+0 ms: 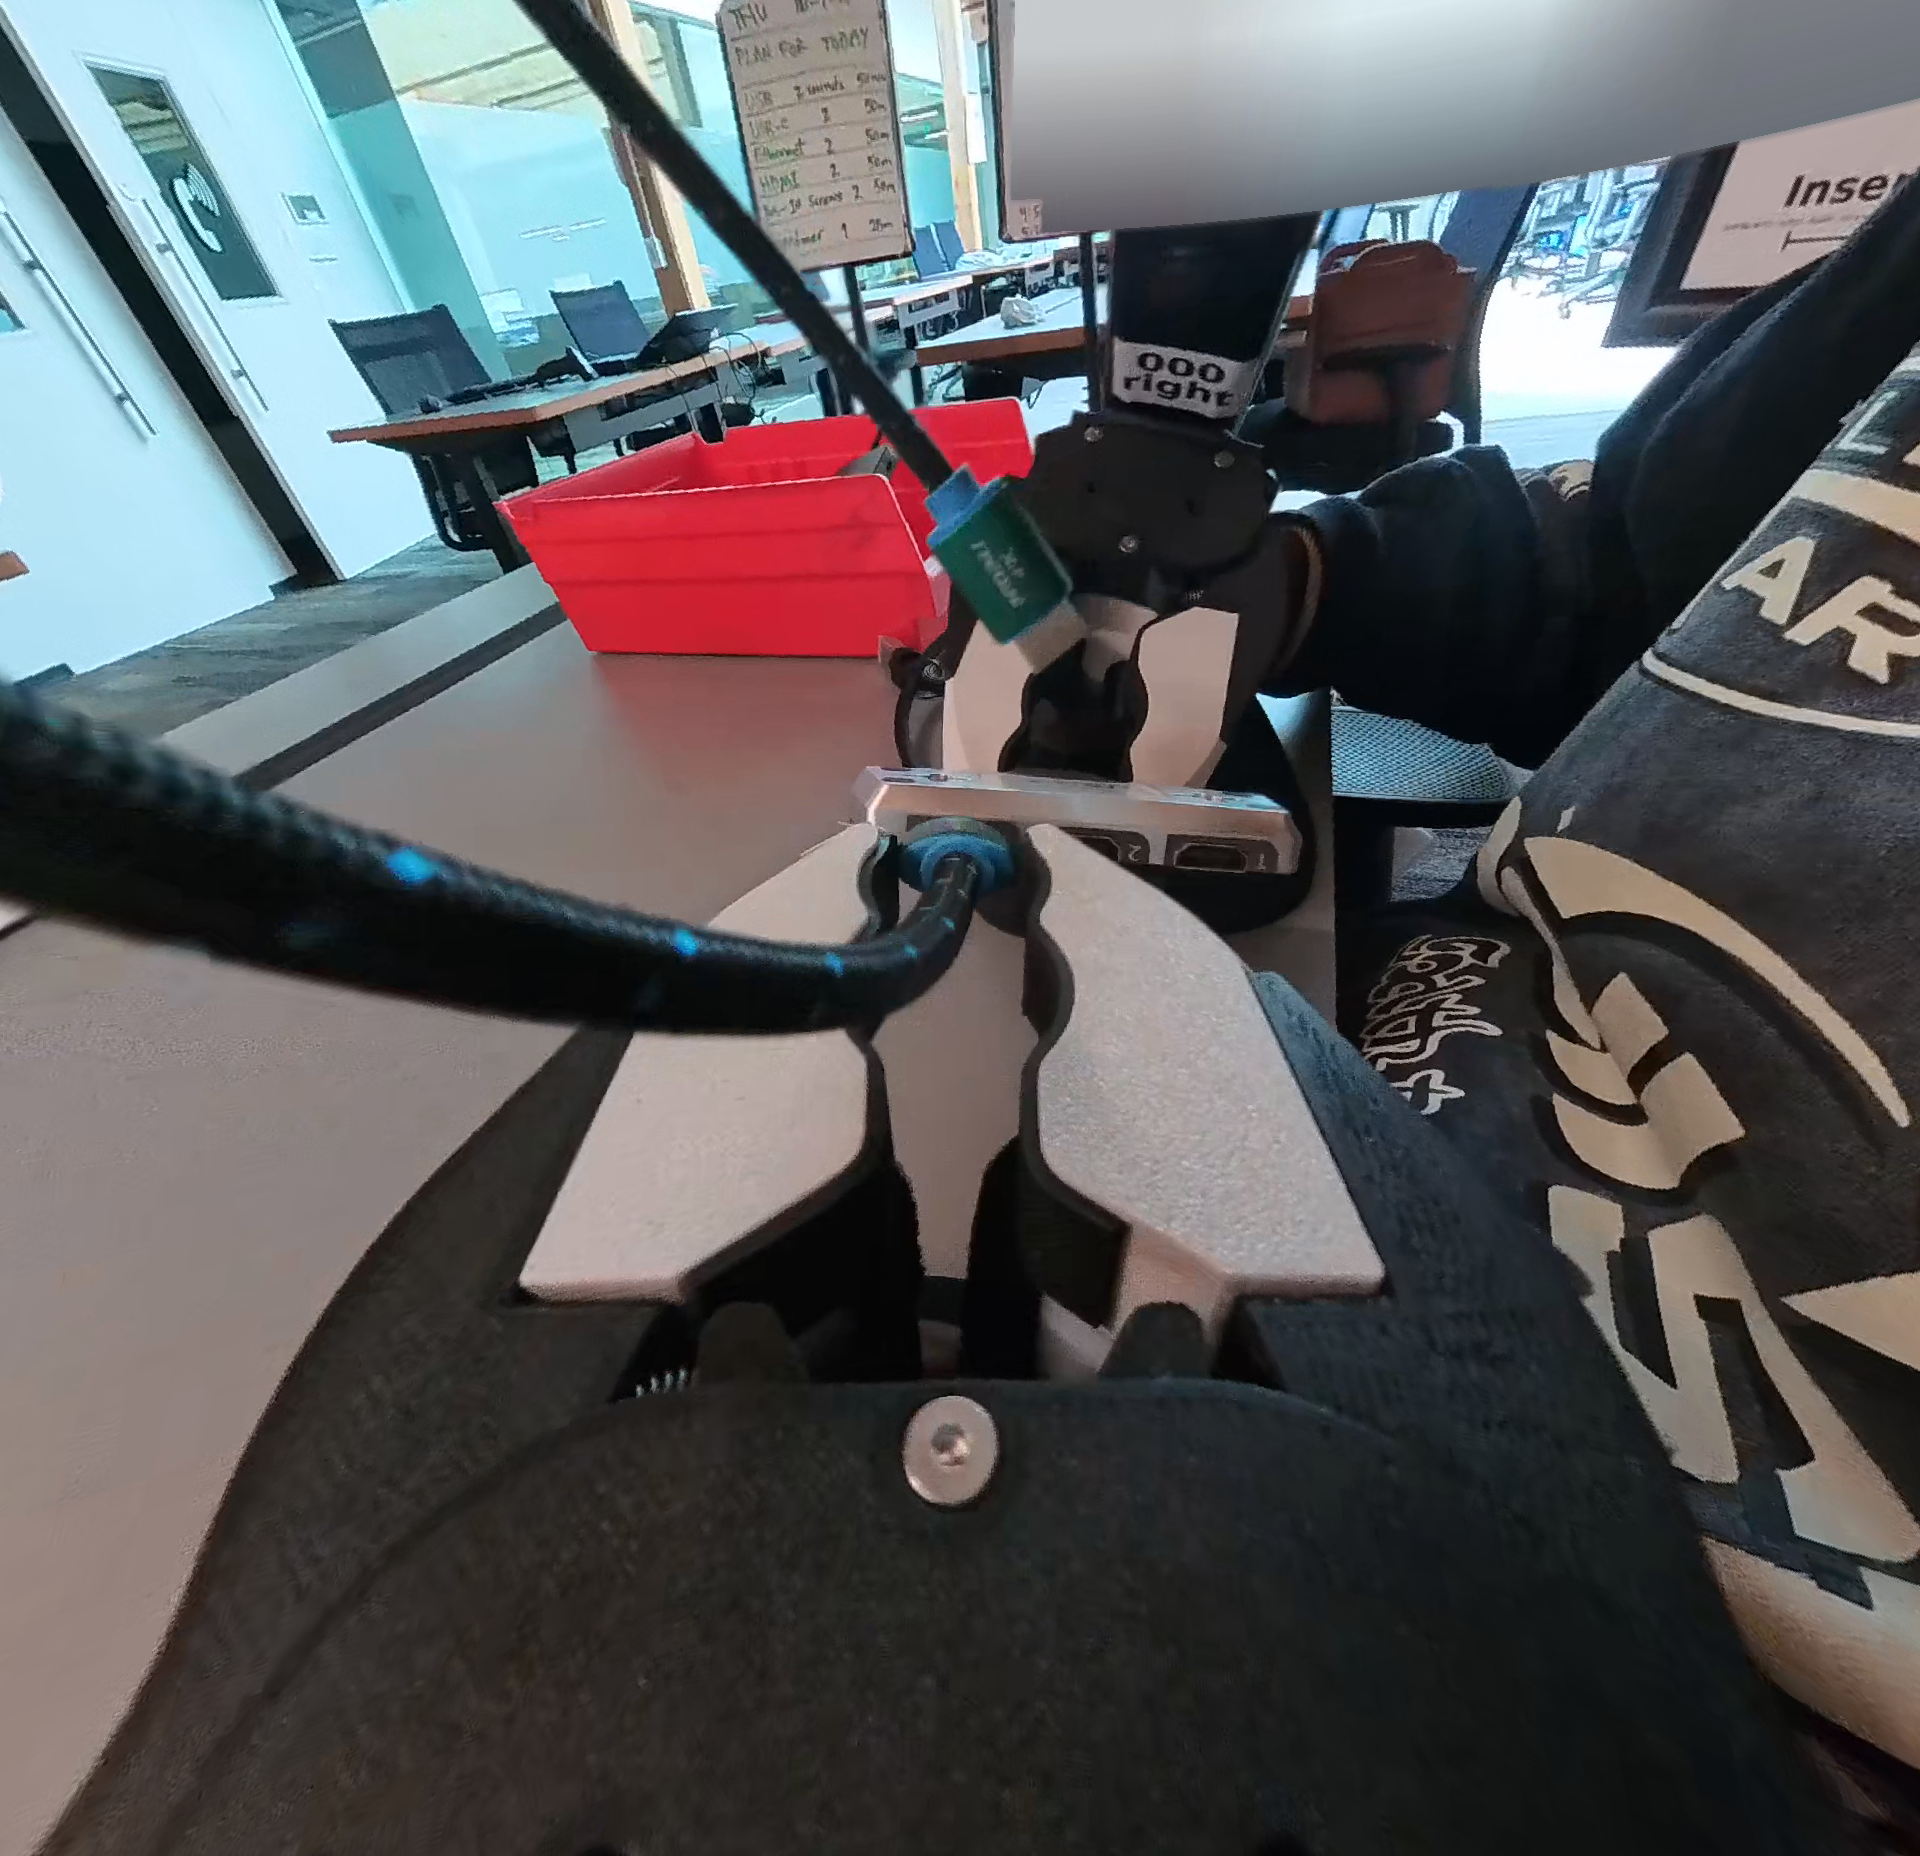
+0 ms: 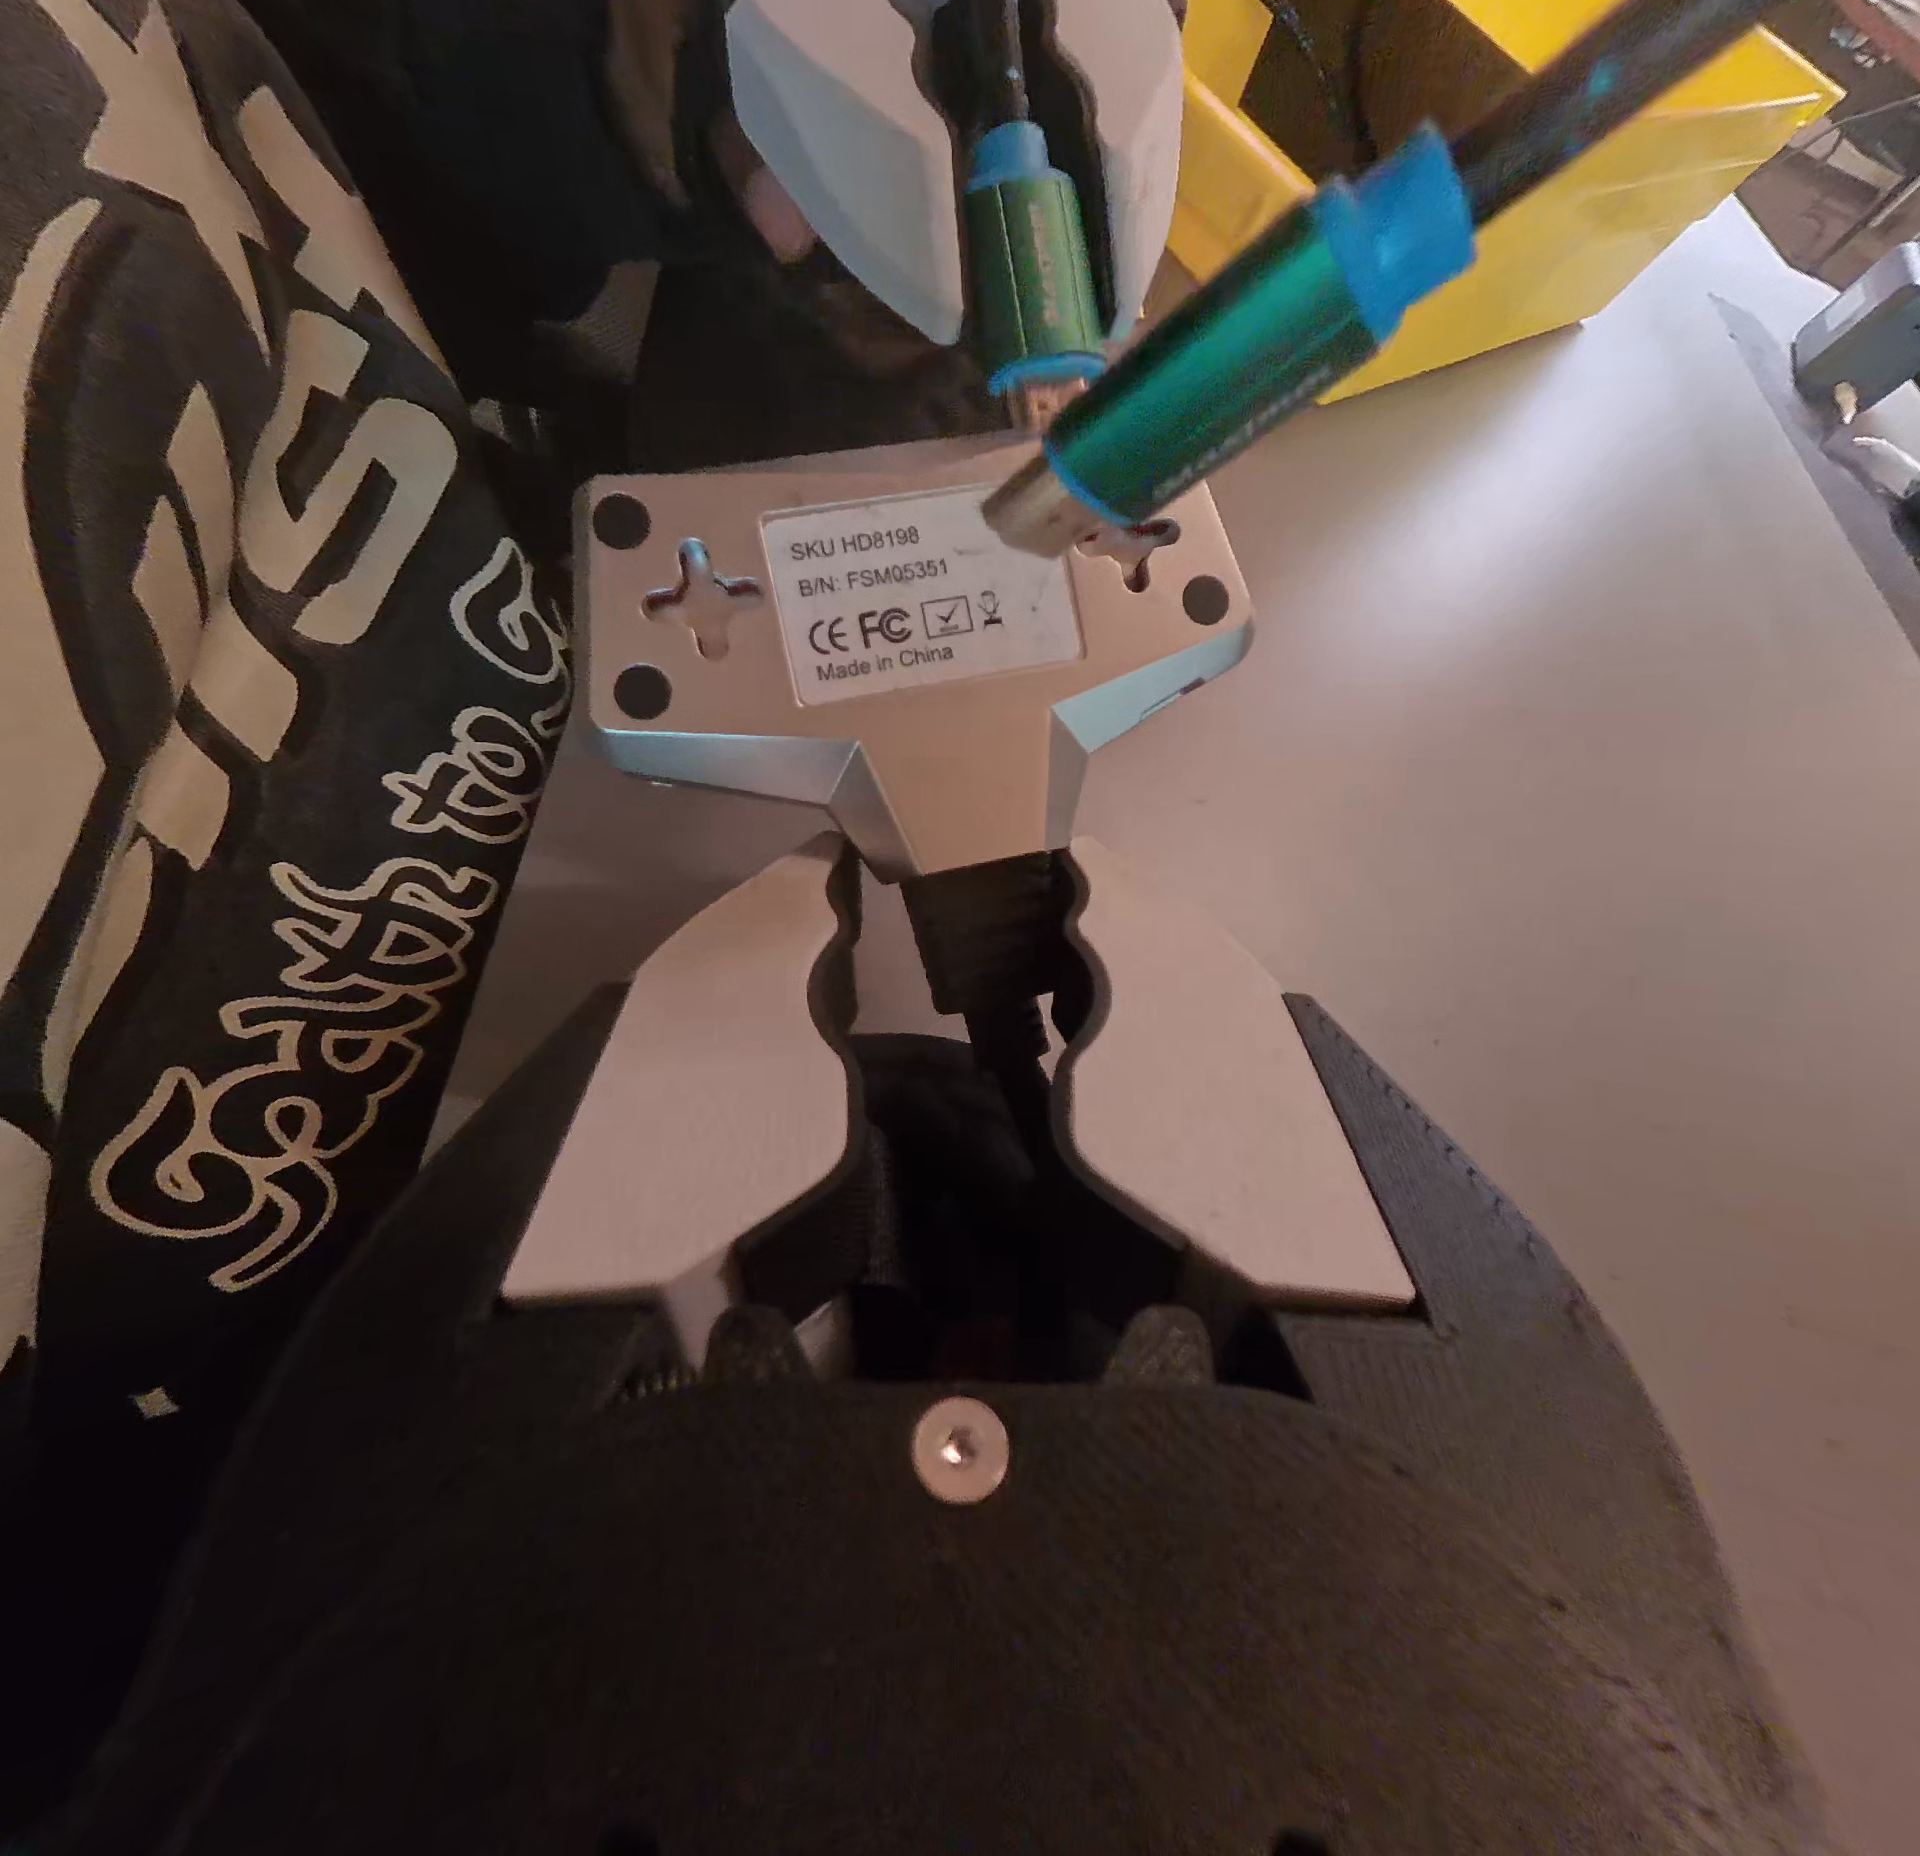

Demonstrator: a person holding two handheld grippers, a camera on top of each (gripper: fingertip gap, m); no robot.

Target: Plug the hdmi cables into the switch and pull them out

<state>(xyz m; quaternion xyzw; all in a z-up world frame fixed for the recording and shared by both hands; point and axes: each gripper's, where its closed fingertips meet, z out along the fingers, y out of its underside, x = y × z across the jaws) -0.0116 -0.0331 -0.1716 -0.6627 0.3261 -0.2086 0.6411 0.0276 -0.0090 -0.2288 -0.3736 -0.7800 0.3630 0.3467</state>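
My left gripper (image 1: 961,871) was clamped on a green plug (image 2: 1029,268), its braided cable (image 1: 468,933) arching back over the left finger. In the right wrist view that plug sat square to the switch (image 2: 904,653), its metal tip right at the far edge; I could not tell whether it had entered the port or only touched it. My right gripper (image 2: 961,871) was closed on the black plug (image 2: 982,933) at the switch's narrow end, and so held the switch off the table (image 2: 1455,871), underside with its label (image 2: 920,591) toward that camera.

I judged this the insertion step. To do it well I had to keep the plug level with the port, push straight along its length, and brace the switch firmly against that push, since my hold was only on a plug and could pivot.

A second green plug (image 1: 1003,570) hung loose on its own cable above the switch, just beside the right gripper; it could snag. Farther off stood a red bin (image 1: 727,559) and a yellow bin (image 2: 1507,279).
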